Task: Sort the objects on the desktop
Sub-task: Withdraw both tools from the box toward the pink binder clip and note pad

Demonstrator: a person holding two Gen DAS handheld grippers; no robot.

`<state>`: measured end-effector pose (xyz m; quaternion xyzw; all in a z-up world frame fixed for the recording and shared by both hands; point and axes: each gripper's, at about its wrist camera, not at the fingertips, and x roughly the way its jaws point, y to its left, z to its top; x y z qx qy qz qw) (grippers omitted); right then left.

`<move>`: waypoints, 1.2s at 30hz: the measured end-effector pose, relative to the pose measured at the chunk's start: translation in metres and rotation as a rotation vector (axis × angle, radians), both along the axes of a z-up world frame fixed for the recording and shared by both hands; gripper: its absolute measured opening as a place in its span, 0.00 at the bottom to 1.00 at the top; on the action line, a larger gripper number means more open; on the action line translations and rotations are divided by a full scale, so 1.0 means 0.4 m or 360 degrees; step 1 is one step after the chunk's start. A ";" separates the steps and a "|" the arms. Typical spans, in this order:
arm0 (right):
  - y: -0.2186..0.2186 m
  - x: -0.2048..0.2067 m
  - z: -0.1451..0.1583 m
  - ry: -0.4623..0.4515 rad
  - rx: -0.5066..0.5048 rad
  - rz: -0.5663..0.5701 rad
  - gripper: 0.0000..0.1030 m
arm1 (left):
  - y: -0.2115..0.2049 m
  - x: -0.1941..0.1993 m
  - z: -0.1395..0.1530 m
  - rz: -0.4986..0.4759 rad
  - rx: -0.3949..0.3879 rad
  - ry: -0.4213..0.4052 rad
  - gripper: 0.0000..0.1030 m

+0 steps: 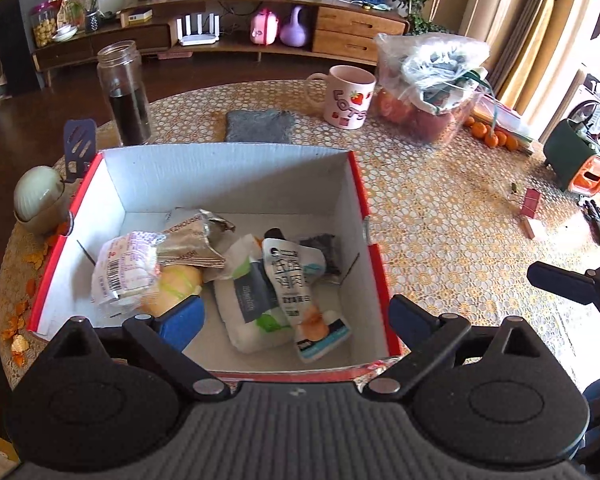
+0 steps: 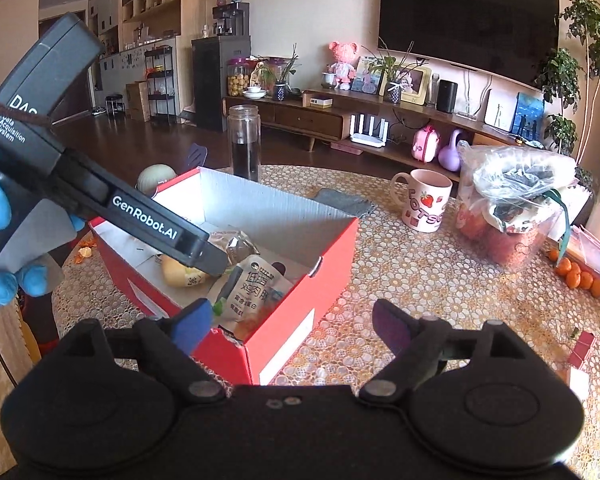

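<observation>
I see a television on the wall, a long wooden cabinet below, and a white router.

Box at centre frame: red outside, white inside. Tablecloth at right: gold lace of small rings. Mug at upper centre: pale pink with red strawberries and letters. Cloth beside it: grey. Finger pads at bottom: blue

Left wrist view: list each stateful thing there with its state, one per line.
Red box: open, lidless, holding snack packets.
Glass jar: uncapped, upright, dark liquid filling its lower part.
Mug: upright on the table.
Plastic bag: bunched at top, full.
Left gripper: fingers open, empty, over the box.
</observation>
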<state>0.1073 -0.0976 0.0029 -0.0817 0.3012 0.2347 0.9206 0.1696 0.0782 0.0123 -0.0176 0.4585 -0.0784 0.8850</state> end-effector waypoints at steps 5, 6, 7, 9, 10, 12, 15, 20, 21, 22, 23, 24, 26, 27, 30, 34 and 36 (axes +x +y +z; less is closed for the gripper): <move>-0.080 -0.025 0.000 -0.0014 0.0034 -0.0070 0.96 | -0.085 -0.023 0.004 -0.0058 -0.0012 -0.0048 0.99; -0.096 -0.029 -0.001 -0.0018 0.0040 -0.0087 0.96 | -0.102 -0.028 0.004 -0.0065 -0.0009 -0.0062 0.99; -0.113 -0.033 -0.002 -0.0025 0.0043 -0.0104 0.97 | -0.118 -0.031 0.004 -0.0072 -0.0007 -0.0073 0.99; -0.150 -0.040 -0.004 -0.0043 0.0034 -0.0149 0.98 | -0.153 -0.038 0.002 -0.0086 -0.0010 -0.0089 0.99; -0.167 -0.044 -0.005 -0.0053 0.0031 -0.0167 0.98 | -0.173 -0.038 0.001 -0.0090 -0.0015 -0.0092 0.99; -0.202 -0.052 -0.010 -0.0077 0.0026 -0.0210 0.99 | -0.208 -0.038 -0.002 -0.0098 -0.0029 -0.0097 0.99; -0.263 -0.061 -0.016 -0.0107 0.0021 -0.0282 1.00 | -0.267 -0.035 -0.008 -0.0124 -0.0036 -0.0102 0.99; -0.366 -0.063 -0.040 -0.0120 0.0006 -0.0427 1.00 | -0.382 -0.021 -0.015 -0.0210 -0.0014 -0.0098 0.99; -0.386 -0.062 -0.046 -0.0113 0.0008 -0.0456 1.00 | -0.405 -0.017 -0.017 -0.0225 -0.0007 -0.0101 0.99; -0.409 -0.060 -0.053 -0.0103 0.0015 -0.0480 1.00 | -0.427 -0.012 -0.018 -0.0240 0.0002 -0.0105 0.99; -0.428 -0.058 -0.060 -0.0092 0.0018 -0.0501 1.00 | -0.449 -0.008 -0.019 -0.0253 0.0010 -0.0107 0.99; -0.446 -0.054 -0.066 -0.0086 0.0017 -0.0521 1.00 | -0.469 -0.003 -0.019 -0.0268 0.0011 -0.0108 0.99; -0.478 -0.052 -0.080 -0.0079 0.0010 -0.0559 1.00 | -0.511 0.009 -0.020 -0.0294 0.0010 -0.0108 0.99; -0.492 -0.052 -0.087 -0.0076 0.0007 -0.0572 1.00 | -0.533 0.016 -0.021 -0.0305 0.0011 -0.0110 0.99; -0.535 -0.046 -0.104 -0.0086 -0.0019 -0.0618 1.00 | -0.595 0.035 -0.025 -0.0338 0.0017 -0.0124 0.99; -0.592 -0.022 -0.131 -0.0078 -0.0029 -0.0687 1.00 | -0.669 0.069 -0.033 -0.0373 0.0023 -0.0122 0.99; -0.618 -0.009 -0.144 -0.0063 -0.0022 -0.0715 1.00 | -0.706 0.088 -0.040 -0.0384 0.0034 -0.0120 0.99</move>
